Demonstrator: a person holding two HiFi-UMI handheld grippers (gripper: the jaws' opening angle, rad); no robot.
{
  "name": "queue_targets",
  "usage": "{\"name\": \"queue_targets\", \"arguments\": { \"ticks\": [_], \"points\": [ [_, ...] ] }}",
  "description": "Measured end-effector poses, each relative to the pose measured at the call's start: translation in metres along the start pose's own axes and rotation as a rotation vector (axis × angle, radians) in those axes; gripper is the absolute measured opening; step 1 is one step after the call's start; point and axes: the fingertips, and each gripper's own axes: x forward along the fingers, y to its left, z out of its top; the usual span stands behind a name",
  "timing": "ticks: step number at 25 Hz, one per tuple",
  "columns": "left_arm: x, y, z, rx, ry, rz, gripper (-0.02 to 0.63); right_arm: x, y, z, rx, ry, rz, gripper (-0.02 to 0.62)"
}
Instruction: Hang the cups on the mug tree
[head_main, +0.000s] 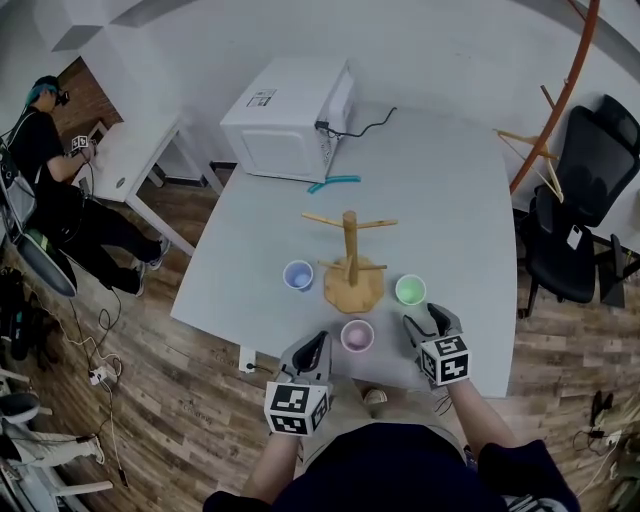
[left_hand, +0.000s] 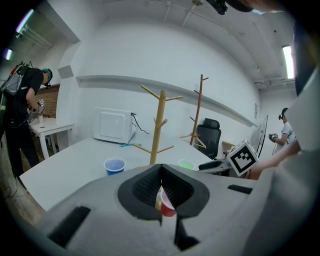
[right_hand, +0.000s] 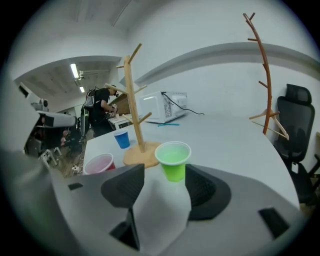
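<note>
A wooden mug tree (head_main: 350, 255) stands on the white table (head_main: 440, 180) with bare pegs. Three cups stand upright around its base: a blue cup (head_main: 298, 275) to the left, a green cup (head_main: 410, 290) to the right, and a red cup (head_main: 357, 335) with a pale inside near the front edge. My left gripper (head_main: 310, 350) is shut and empty, just left of the red cup (left_hand: 166, 205). My right gripper (head_main: 425, 322) is open. The green cup (right_hand: 173, 160) stands just ahead of its fingertips, in line with the gap, and the pads do not touch it.
A white microwave (head_main: 290, 120) sits at the table's far left corner, with a teal item (head_main: 333, 182) lying in front of it. A brown coat rack (head_main: 560, 100) and a black office chair (head_main: 585, 200) stand right of the table. A person (head_main: 45, 160) works at a desk far left.
</note>
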Motion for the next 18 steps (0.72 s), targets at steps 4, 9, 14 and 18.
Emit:
{"name": "queue_targets", "arguments": {
  "ticks": [4, 9, 14, 18],
  "points": [
    [0.003, 0.007, -0.002, -0.001, 0.012, -0.007, 0.018, 0.019, -0.005, -0.009, -0.009, 0.036, 0.015, 0.241],
    [0.007, 0.012, -0.005, 0.005, 0.038, -0.022, 0.018, 0.039, -0.018, -0.014, -0.01, 0.047, 0.006, 0.252],
    [0.009, 0.015, -0.005, 0.009, 0.05, -0.031, 0.018, 0.055, -0.021, -0.02, -0.032, 0.08, 0.024, 0.27],
    [0.009, 0.017, -0.006, 0.009, 0.053, -0.031, 0.018, 0.063, -0.022, -0.023, -0.045, 0.09, 0.035, 0.273]
  ]
}}
